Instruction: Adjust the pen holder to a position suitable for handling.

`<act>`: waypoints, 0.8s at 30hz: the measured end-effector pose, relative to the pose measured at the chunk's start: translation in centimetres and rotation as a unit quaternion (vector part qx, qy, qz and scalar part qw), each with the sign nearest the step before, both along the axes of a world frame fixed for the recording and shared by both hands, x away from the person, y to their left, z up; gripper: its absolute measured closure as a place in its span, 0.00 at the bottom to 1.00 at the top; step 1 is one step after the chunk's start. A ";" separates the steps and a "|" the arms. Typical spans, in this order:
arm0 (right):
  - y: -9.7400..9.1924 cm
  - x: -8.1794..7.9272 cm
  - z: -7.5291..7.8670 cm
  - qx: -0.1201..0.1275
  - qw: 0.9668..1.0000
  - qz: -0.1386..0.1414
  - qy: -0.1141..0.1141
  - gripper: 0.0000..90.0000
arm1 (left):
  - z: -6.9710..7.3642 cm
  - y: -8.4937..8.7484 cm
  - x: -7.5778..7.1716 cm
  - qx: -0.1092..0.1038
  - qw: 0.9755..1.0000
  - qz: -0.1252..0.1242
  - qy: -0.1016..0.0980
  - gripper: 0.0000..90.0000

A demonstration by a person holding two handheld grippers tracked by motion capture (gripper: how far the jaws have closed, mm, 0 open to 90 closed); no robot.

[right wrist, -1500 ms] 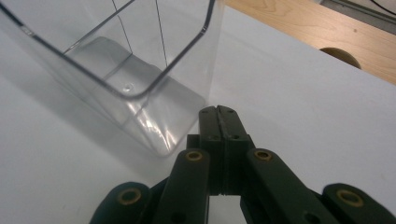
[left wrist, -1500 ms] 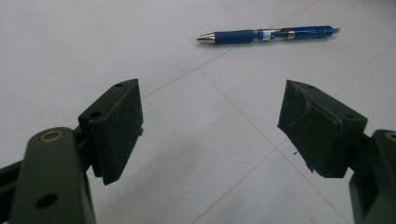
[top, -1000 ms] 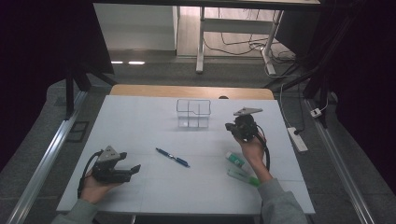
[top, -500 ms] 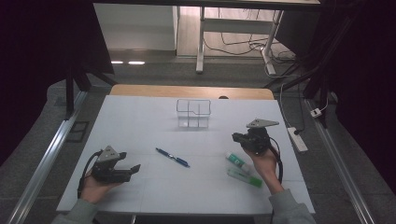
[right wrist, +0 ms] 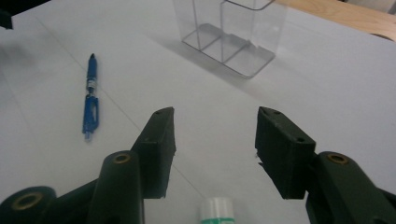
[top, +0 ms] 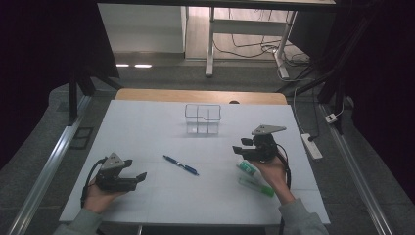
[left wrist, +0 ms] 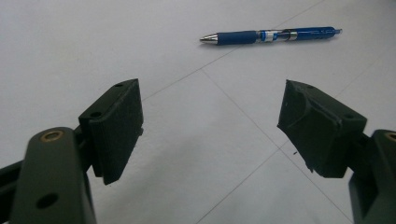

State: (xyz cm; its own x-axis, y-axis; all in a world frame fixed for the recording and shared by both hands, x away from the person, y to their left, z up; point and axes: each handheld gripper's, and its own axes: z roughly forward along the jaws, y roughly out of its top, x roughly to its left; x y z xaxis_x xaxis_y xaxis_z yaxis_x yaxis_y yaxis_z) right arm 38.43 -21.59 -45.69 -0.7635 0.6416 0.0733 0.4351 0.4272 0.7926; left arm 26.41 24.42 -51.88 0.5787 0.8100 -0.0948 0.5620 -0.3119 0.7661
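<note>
The right gripper (right wrist: 212, 149) – jaws just opening, empty – hangs over the toothpaste tube (right wrist: 215, 211); descending off-centre could nudge it aside. The left gripper (left wrist: 210, 135) gapes wide, the pen (left wrist: 271, 36) ahead.

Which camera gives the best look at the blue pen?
The left gripper view: the pen lies close, sharp and whole. The right gripper view shows it smaller, off to one side; the high view shows it as a thin streak.

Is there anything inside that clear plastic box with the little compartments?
The clear organizer looks empty: in the right gripper view its compartments show only the see-through floor and the white table beneath. Its top edge is cut off there, but nothing is seen sticking out in the high view.
</note>
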 end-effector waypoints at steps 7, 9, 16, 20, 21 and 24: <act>1.4 -0.1 -0.3 -0.001 1.000 0.024 0.015 0.48 | 0.1 0.1 -0.2 -0.003 1.000 -0.001 -0.001 0.24; 1.8 -0.2 -0.4 -0.005 0.999 0.030 0.019 0.47 | 0.1 0.2 -0.3 -0.002 1.000 -0.002 -0.003 0.24; 3.0 -0.5 -0.4 -0.008 0.998 0.053 0.021 0.46 | 0.1 0.3 -0.3 0.001 1.000 0.001 -0.005 0.24; 3.4 -0.5 -0.5 -0.010 0.998 0.060 0.025 0.46 | 0.2 0.2 -0.3 0.001 1.000 0.000 -0.006 0.24; 3.4 -0.5 -0.5 -0.008 0.998 0.062 0.026 0.46 | 0.2 0.2 -0.3 0.001 1.000 0.000 -0.006 0.24; 3.7 -0.5 -0.5 -0.006 0.997 0.068 0.030 0.46 | 0.1 0.3 -0.2 -0.002 1.000 0.002 -0.004 0.24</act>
